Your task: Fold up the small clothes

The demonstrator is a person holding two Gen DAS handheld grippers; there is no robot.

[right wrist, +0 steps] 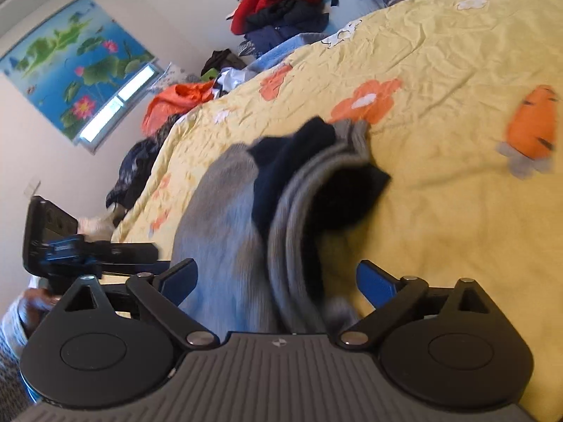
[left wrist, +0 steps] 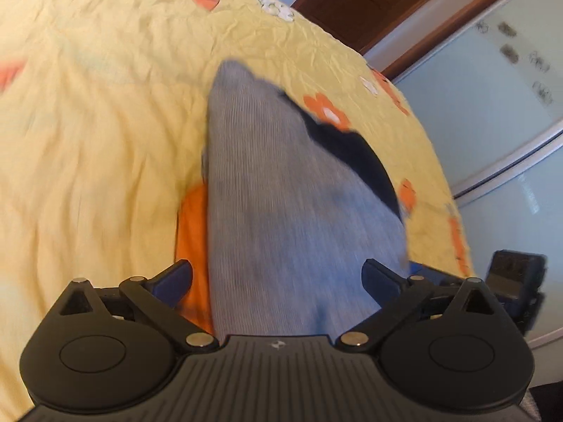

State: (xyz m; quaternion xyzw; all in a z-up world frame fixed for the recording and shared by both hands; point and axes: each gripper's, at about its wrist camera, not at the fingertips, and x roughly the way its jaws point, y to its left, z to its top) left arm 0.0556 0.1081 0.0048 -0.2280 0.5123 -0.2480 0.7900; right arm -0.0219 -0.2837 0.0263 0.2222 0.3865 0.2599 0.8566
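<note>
Both claws spread wide, gripping nothing: left claw [left wrist: 278, 279], right claw [right wrist: 276, 277]. Grey sock [left wrist: 281, 193] lies loose on the yellow bedspread [left wrist: 105, 123].

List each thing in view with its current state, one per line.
Left gripper: open, gripping nothing.
Right gripper: open, gripping nothing.
Grey ribbed sock with navy toe: lying flat on the bedspread.
Yellow flowered bedspread: spread out, wrinkled.
Heap of mixed clothes: unfolded.
</note>
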